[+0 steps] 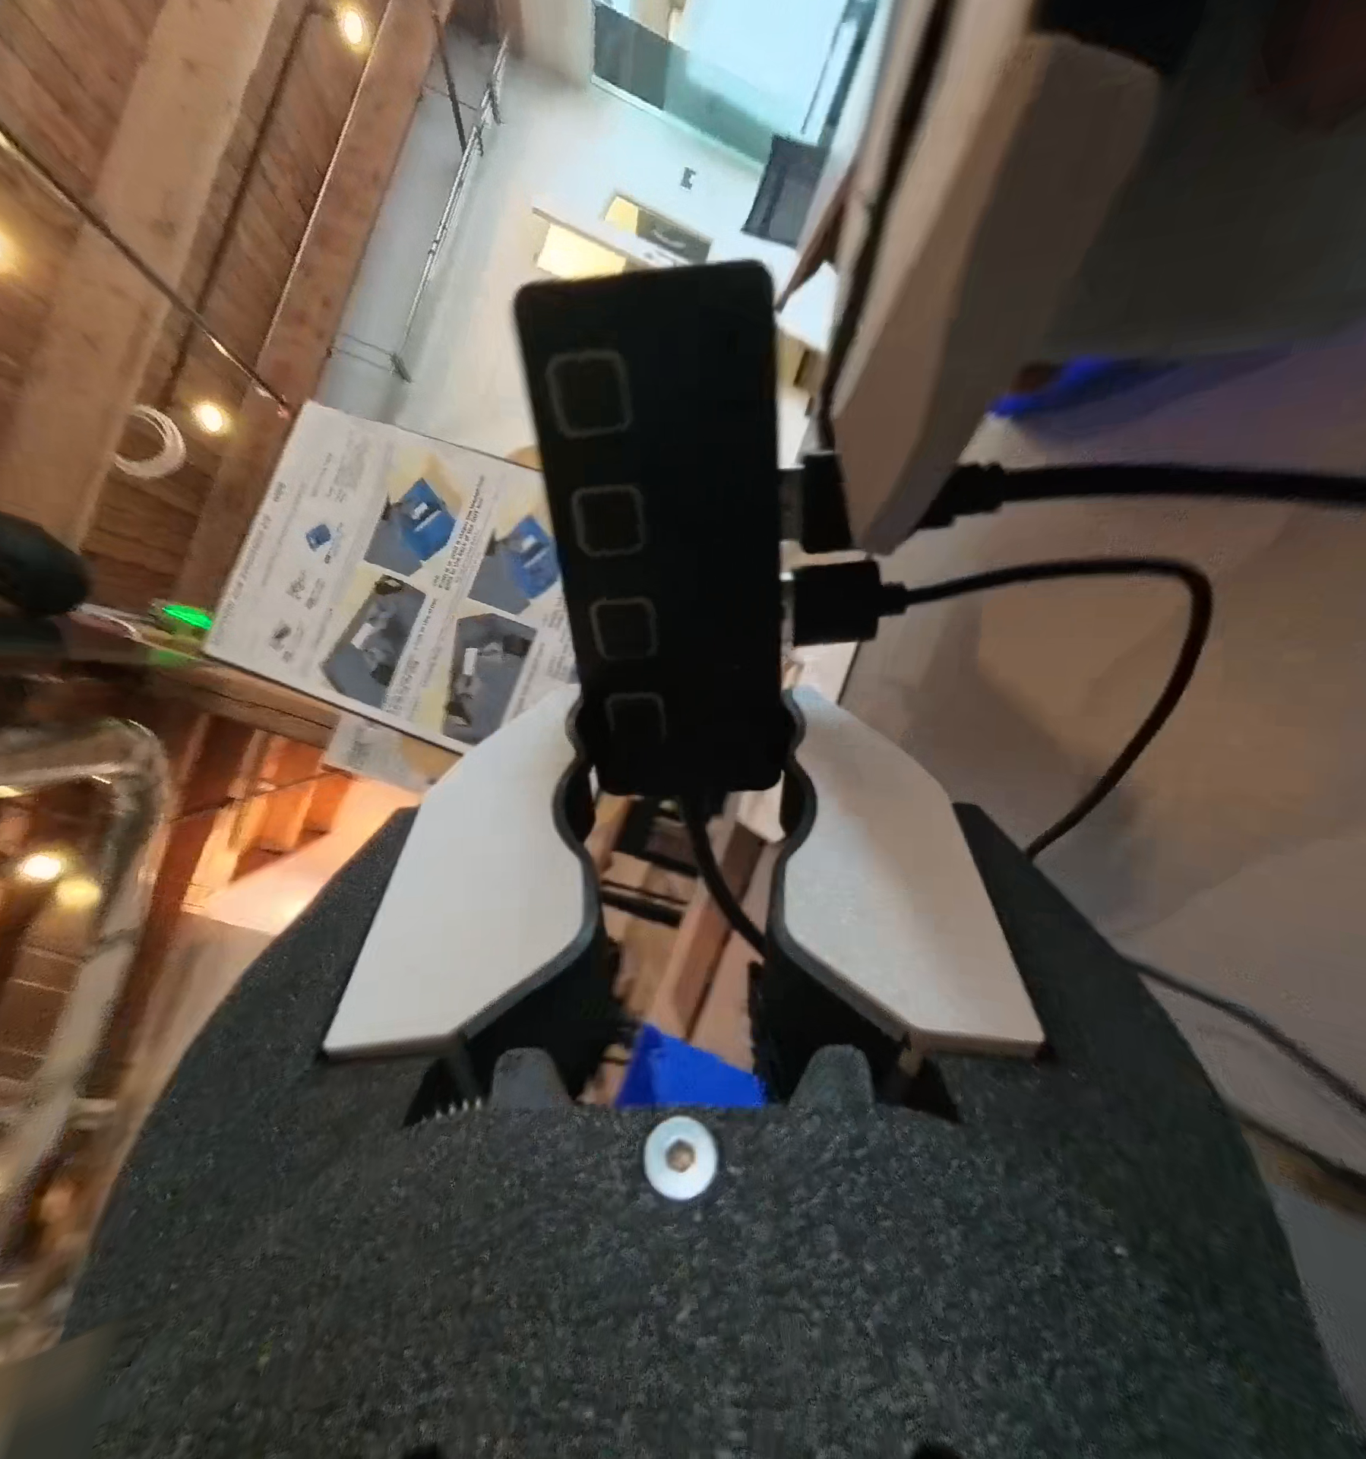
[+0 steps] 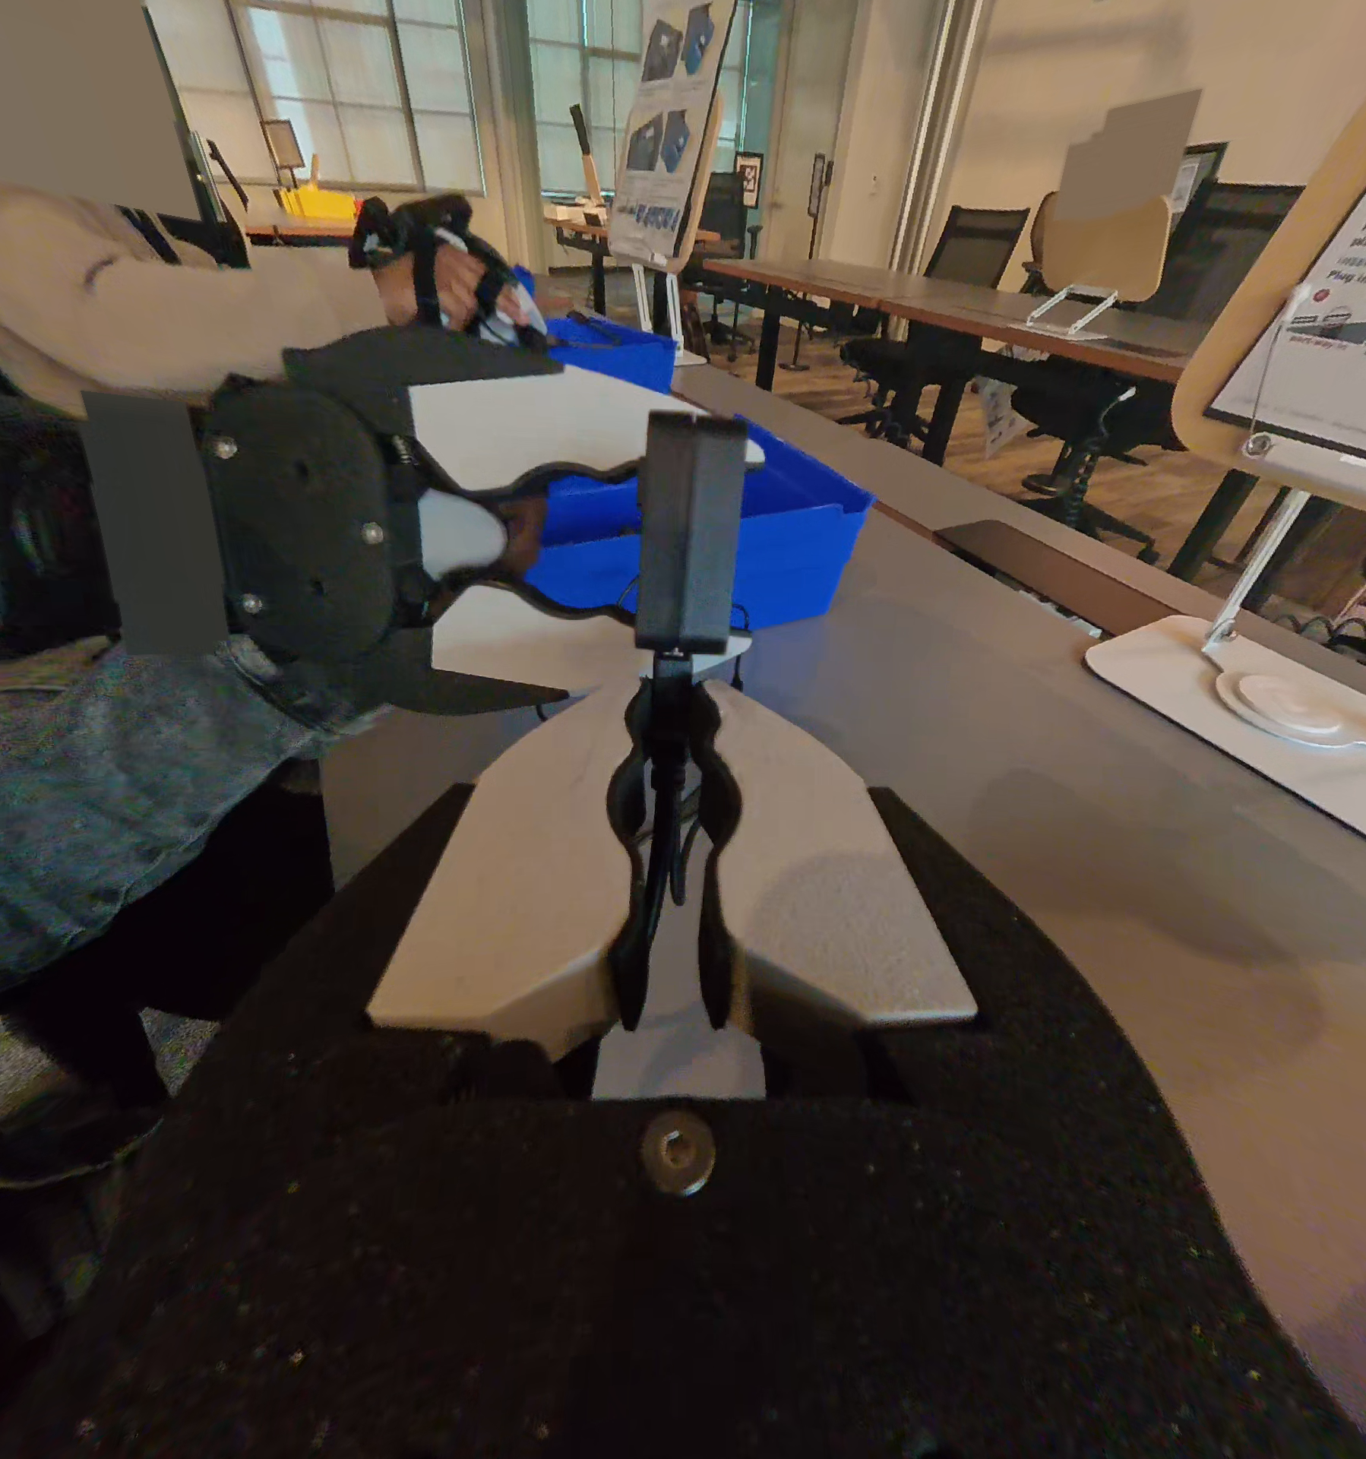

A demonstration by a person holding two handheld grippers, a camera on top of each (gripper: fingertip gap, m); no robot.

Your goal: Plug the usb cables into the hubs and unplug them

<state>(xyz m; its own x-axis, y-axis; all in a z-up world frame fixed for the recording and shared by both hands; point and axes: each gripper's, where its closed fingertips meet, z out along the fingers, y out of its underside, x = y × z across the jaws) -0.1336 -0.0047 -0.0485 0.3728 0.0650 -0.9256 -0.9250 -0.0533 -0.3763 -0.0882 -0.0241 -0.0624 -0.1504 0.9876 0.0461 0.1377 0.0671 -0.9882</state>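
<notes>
My left gripper (image 1: pixel 684 710) is shut on the lower end of a black USB hub (image 1: pixel 656 489) with several square buttons and holds it in the air. Two black USB plugs sit at the hub's right side. My right gripper (image 2: pixel 672 695) is shut on the upper plug (image 1: pixel 822 505), which has a thick cable (image 1: pixel 1138 481). The lower plug (image 1: pixel 834 604) has a thin looping cable (image 1: pixel 1185 631). In the right wrist view the hub (image 2: pixel 688 537) shows edge-on, with the left gripper (image 2: pixel 624 521) clamping it from the left. The hub's own cable (image 1: pixel 719 876) hangs down between my left fingers.
A blue bin (image 2: pixel 782 545) stands on the grey table (image 2: pixel 980 789) behind the hub. An instruction board on a white base (image 2: pixel 1295 710) stands at the right. A person's sleeve (image 2: pixel 190 316) reaches in from the left. A poster board (image 1: pixel 396 568) stands beyond the hub. Some 6 cm of space lies between my two pairs of fingers.
</notes>
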